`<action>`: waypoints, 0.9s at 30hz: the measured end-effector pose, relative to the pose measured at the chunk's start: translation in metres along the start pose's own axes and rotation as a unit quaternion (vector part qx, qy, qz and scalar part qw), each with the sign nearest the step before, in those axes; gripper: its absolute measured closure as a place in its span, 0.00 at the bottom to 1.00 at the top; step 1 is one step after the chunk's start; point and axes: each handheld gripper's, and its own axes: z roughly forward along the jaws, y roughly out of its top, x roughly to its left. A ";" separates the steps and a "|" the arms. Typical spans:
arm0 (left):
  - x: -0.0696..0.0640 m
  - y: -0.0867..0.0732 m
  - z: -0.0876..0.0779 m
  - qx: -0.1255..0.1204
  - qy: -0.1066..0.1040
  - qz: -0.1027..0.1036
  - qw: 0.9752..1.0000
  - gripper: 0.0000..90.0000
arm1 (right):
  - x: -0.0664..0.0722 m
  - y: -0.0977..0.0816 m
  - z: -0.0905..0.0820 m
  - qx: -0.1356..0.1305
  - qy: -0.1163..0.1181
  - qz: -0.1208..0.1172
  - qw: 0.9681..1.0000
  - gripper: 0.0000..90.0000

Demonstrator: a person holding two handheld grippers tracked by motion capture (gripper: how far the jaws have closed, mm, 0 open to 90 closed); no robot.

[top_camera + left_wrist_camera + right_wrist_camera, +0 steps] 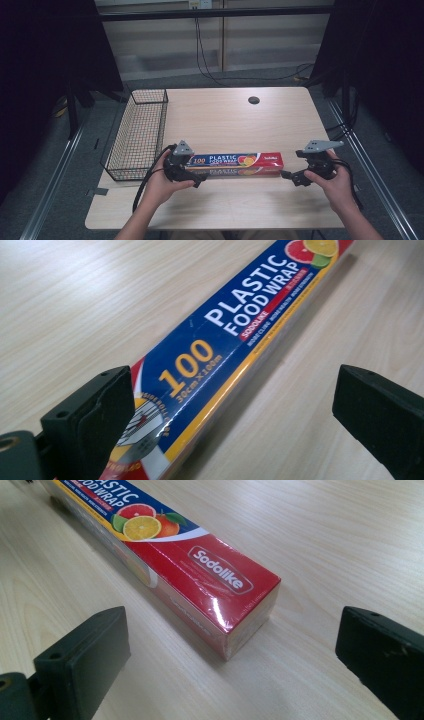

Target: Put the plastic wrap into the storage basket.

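In the left gripper view the food wrap box (225, 340) runs off both edges, its near end hidden behind a jaw; small print stays unreadable.

The high view sits up above the person's side and looks forward and down on the whole counter (230, 115) from far off. The left tongs (227, 405) carry a camera that looks along the box (235, 335) from its blue end — very close. The right tongs (232, 652) carry one that looks at its red end. All three views share the box.
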 end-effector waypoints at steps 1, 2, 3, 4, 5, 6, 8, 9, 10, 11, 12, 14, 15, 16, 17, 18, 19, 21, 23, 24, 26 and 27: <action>0.000 0.001 0.000 0.004 0.002 0.003 1.000 0.04 | 0.000 0.000 0.001 0.003 -0.002 -0.004 1.000 0.01; 0.000 0.001 0.001 0.001 0.000 0.001 1.000 0.04 | 0.000 -0.001 0.001 0.006 -0.002 -0.006 1.000 0.01; 0.000 0.001 0.002 0.004 0.000 -0.003 1.000 0.04 | 0.000 -0.002 0.002 0.007 0.000 -0.006 1.000 0.01; 0.000 0.001 0.002 0.006 0.001 -0.001 1.000 0.04 | 0.001 -0.003 0.002 0.009 -0.002 -0.005 1.000 0.01; 0.000 0.001 0.002 0.008 0.005 0.001 1.000 0.04 | 0.001 -0.004 0.003 0.011 0.000 -0.007 1.000 0.01; 0.000 0.000 0.002 0.007 0.002 0.000 1.000 0.04 | 0.001 -0.005 0.004 0.013 0.001 -0.007 1.000 0.01; 0.000 0.000 0.002 0.004 0.000 -0.001 1.000 0.04 | 0.000 -0.006 0.005 0.015 -0.002 -0.007 1.000 0.01; 0.000 0.001 0.001 0.003 -0.002 -0.002 1.000 0.04 | 0.000 -0.006 0.005 0.016 -0.003 -0.005 1.000 0.01; 0.000 0.001 0.001 0.003 -0.002 -0.002 1.000 0.04 | -0.001 -0.006 0.006 0.015 -0.002 -0.005 1.000 0.01; 0.000 0.001 0.001 0.006 -0.001 0.000 1.000 0.04 | -0.001 -0.006 0.006 0.016 -0.003 -0.004 1.000 0.01; 0.001 0.002 0.001 0.007 -0.001 -0.001 1.000 0.04 | -0.001 -0.006 0.006 0.015 -0.003 -0.005 1.000 0.01; 0.001 0.005 0.001 0.006 -0.002 0.001 1.000 0.04 | -0.002 -0.004 0.007 0.016 0.000 -0.006 1.000 0.01; 0.001 0.006 0.002 0.007 -0.002 0.005 1.000 0.04 | -0.003 -0.003 0.006 0.011 -0.003 -0.005 1.000 0.01; 0.000 0.008 0.001 0.011 -0.001 0.007 1.000 0.04 | -0.003 -0.002 0.006 0.010 0.000 -0.006 1.000 0.01; 0.000 0.009 0.001 0.010 -0.002 0.008 1.000 0.04 | -0.004 -0.002 0.006 0.010 0.000 -0.007 1.000 0.01; -0.001 0.010 0.002 0.011 -0.007 0.005 1.000 0.04 | -0.004 -0.003 0.006 0.012 0.000 -0.004 1.000 0.01; -0.001 0.011 0.002 0.014 -0.007 0.006 1.000 0.04 | -0.004 -0.003 0.006 0.012 0.000 -0.004 1.000 0.01; -0.002 0.012 0.005 0.025 -0.011 0.015 1.000 0.04 | -0.004 -0.003 0.005 0.012 -0.001 -0.004 1.000 0.01; -0.003 0.015 0.008 0.029 -0.010 0.020 0.999 0.04 | -0.004 -0.003 0.005 0.013 0.001 -0.008 1.000 0.01; -0.003 0.017 0.010 0.028 -0.018 0.020 0.999 0.04 | -0.004 -0.003 0.005 0.014 -0.002 -0.009 1.000 0.01; -0.004 0.021 0.012 0.034 -0.016 0.027 0.999 0.04 | -0.004 -0.003 0.005 0.015 0.001 -0.010 1.000 0.01; -0.004 0.023 0.014 0.036 -0.021 0.032 0.999 0.04 | -0.004 -0.003 0.005 0.016 0.002 -0.010 1.000 0.01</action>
